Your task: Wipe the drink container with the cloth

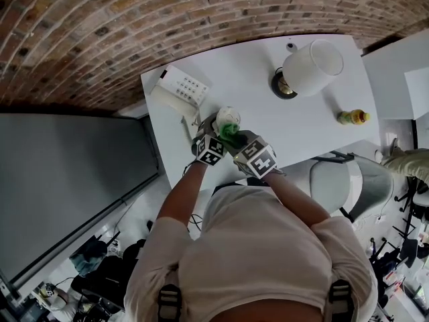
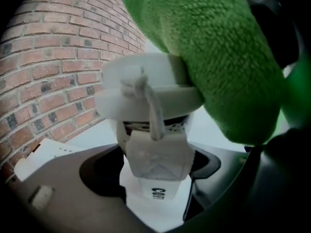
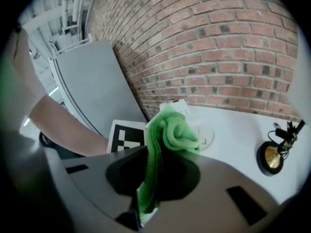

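While a person (image 1: 255, 247) leans in from the bottom of the head view, the scene lists so:

Desk (image 1: 255, 92): white, upper middle of the head view, below the brick wall (image 1: 100, 32).
Chair (image 1: 348, 183): grey, lower right of the desk.
Lamp (image 1: 312, 67): white shade, upper right, on the desk.
Keypad (image 1: 182, 86): white, upper left part of the desk.
Left gripper (image 1: 216, 129) (image 2: 155, 178): 2 jaws set wide, clamping the drink container (image 2: 150, 96) (image 1: 228, 117) from both sides.
Right gripper (image 1: 238, 141) (image 3: 150, 178): 2 jaws closed on the cloth (image 3: 172, 130) (image 1: 231, 134) (image 2: 218, 57), which hangs between them.
Drink container: white lidded cup, centre of the head view, in the left gripper, near the desk's front edge.
Cloth: green, bunched, against the lid's right side.
Bottle (image 1: 353, 117): small, yellow-green, far right on the desk.
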The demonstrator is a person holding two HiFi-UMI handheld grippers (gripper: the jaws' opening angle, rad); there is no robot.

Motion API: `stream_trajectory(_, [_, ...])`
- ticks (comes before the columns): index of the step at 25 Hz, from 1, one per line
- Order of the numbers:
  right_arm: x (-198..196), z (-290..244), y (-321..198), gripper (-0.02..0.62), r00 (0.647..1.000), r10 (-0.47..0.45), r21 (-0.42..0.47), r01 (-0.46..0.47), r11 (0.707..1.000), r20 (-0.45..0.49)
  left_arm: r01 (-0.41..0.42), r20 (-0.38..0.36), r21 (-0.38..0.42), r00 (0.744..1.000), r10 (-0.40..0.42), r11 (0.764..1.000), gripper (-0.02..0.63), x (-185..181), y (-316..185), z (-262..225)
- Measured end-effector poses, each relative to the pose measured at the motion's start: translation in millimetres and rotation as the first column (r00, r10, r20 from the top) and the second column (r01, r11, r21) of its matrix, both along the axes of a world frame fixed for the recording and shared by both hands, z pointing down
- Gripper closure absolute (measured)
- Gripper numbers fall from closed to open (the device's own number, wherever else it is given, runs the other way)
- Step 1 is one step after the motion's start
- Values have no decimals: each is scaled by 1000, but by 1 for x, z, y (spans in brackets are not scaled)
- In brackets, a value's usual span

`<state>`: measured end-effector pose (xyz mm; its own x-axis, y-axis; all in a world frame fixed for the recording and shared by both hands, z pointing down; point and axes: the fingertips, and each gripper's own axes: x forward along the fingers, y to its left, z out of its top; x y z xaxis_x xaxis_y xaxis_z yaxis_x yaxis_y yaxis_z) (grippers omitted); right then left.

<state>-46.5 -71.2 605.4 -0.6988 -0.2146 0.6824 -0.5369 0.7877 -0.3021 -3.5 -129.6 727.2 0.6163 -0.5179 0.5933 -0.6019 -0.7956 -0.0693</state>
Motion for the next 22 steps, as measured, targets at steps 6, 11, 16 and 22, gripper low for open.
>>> stream_trajectory(6, [-4, -8, 0, 554, 999, -43, -11, 43, 999, 11, -4, 1, 10, 1000, 4, 1000, 232, -2, -1, 2])
stream_trajectory(11, [12, -18, 5, 554, 1000, -14, -14, 15, 1000, 24, -8, -21, -2, 1000, 8, 1000, 230, 0, 0, 3])
stream_trajectory(16, [40, -34, -4, 554, 997, 48, 18, -49, 999, 57, -18, -29, -5, 999, 18, 1000, 230, 1, 0, 3])
stream_trajectory(22, [75, -36, -48, 554, 986, 164, 74, -166, 983, 31, -24, -42, -3, 999, 24, 1000, 230, 0, 1, 4])
